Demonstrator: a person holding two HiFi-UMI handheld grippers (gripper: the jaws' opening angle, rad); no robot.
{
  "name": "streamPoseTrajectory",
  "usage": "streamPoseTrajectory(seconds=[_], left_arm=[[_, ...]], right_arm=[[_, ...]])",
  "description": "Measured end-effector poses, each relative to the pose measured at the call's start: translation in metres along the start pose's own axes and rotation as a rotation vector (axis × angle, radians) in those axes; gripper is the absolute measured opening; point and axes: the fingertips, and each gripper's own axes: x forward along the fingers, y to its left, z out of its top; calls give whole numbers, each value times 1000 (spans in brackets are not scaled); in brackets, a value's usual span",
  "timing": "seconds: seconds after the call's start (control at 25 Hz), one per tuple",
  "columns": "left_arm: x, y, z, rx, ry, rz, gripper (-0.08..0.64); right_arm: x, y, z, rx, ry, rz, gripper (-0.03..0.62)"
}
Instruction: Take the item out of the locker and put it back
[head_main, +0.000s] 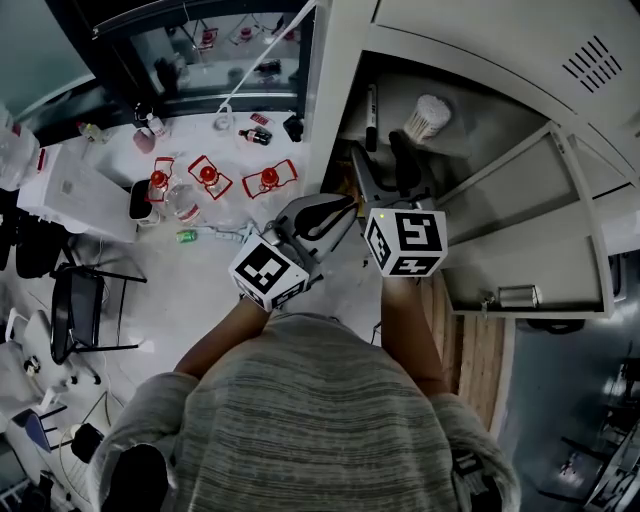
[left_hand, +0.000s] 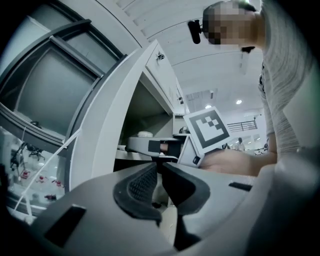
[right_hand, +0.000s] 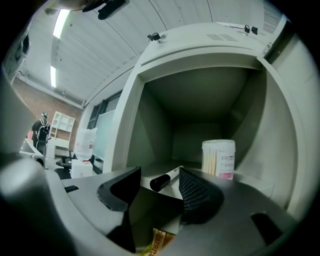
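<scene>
The open locker (head_main: 480, 100) holds a black-capped marker (head_main: 371, 105) lying on its shelf and a round tub of cotton swabs (head_main: 427, 117) to the marker's right. My right gripper (head_main: 380, 162) points into the locker at the shelf's front edge. In the right gripper view its jaws (right_hand: 159, 192) stand open, and the marker (right_hand: 172, 173) lies just beyond the tips without touching either pad. The swab tub (right_hand: 218, 159) stands upright further back on the right. My left gripper (head_main: 322, 214) hangs outside the locker at its left, jaws (left_hand: 159, 172) shut with nothing between them.
The locker door (head_main: 530, 230) is swung open to the right, its latch (head_main: 518, 295) at the lower edge. A white table (head_main: 190, 170) on the left carries bottles and red-framed items. A black chair (head_main: 80, 310) stands below that table.
</scene>
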Motion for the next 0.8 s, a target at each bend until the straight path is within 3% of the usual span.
streamPoseTrajectory(seconds=[0.24,0.4,0.6,0.8], left_arm=[[-6,7,-3,4,6,46,37],[-5,9,-1,14,11,47,37],[-12,10,1,13,13,47,37],[-3,6,2,20,16,26,37]], right_arm=[[15,-5,-15,-14,31,-28,249],[19,-17,-12,-38,20,-66,154],[21,-12,-10,-47,31,-61,146],[20,-15,-10,-47,45,-58,84]])
